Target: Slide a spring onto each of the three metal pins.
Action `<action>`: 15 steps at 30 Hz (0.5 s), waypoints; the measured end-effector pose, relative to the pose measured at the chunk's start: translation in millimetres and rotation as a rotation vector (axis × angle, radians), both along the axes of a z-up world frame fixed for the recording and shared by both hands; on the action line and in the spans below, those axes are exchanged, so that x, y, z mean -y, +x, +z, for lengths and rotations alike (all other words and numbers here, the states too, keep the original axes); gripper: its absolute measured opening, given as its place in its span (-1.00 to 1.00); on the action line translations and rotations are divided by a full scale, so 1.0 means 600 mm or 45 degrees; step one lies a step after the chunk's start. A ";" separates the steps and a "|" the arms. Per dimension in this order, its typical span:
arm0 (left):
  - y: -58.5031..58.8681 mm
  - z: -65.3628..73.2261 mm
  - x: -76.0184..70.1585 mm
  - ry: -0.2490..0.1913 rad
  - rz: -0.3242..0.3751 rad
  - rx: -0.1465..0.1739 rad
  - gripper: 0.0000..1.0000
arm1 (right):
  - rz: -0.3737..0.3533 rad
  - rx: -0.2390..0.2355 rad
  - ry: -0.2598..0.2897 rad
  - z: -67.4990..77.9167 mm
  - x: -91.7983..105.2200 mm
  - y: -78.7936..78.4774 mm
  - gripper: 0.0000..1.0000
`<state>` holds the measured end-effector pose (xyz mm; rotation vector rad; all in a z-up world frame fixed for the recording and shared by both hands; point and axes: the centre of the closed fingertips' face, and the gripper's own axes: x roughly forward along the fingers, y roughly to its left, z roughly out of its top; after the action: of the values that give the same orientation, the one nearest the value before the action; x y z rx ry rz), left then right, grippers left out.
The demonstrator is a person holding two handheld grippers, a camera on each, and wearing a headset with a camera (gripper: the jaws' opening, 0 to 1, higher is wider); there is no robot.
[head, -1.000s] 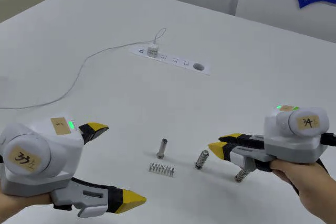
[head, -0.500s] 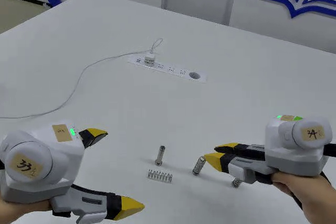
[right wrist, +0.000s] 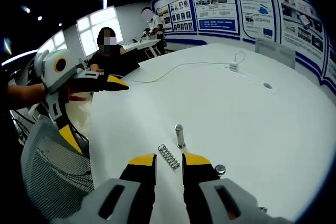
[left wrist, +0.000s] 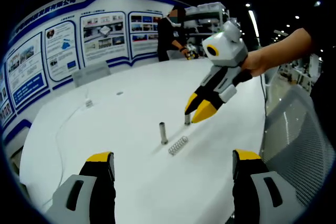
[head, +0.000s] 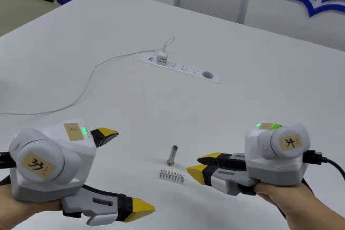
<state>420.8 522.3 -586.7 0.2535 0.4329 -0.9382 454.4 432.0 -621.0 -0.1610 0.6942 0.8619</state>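
One bare pin (head: 172,154) stands upright at the lower centre of the head view, on the white table (head: 253,95). A loose spring (head: 172,175) lies flat just below it, not touching it. The right gripper (head: 195,167) hovers just right of the spring, its jaws nearly together with a narrow gap, gripping nothing. In the right gripper view another pin (right wrist: 219,170) stands beside one jaw. The left gripper (head: 125,169), at lower left, has its jaws wide apart and empty.
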 end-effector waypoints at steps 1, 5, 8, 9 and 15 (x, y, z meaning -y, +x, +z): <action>0.001 -0.001 -0.002 0.000 0.006 -0.001 0.91 | 0.013 -0.001 -0.015 -0.006 -0.003 0.000 -0.60; 0.000 -0.007 -0.009 0.006 0.025 -0.012 0.90 | 0.060 -0.015 -0.077 -0.034 -0.015 0.000 -0.60; -0.003 -0.012 -0.012 0.009 0.029 -0.024 0.89 | 0.078 -0.023 -0.109 -0.048 -0.020 0.001 -0.60; -0.004 -0.014 -0.013 0.011 0.031 -0.027 0.89 | 0.093 -0.025 -0.120 -0.054 -0.021 0.002 -0.60; -0.003 -0.020 -0.015 0.012 0.038 -0.040 0.89 | 0.151 -0.040 -0.179 -0.079 -0.025 0.003 -0.60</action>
<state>419.1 531.1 -598.8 0.2410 0.4690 -0.9121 456.3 447.2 -668.6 -0.3175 0.7809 0.9308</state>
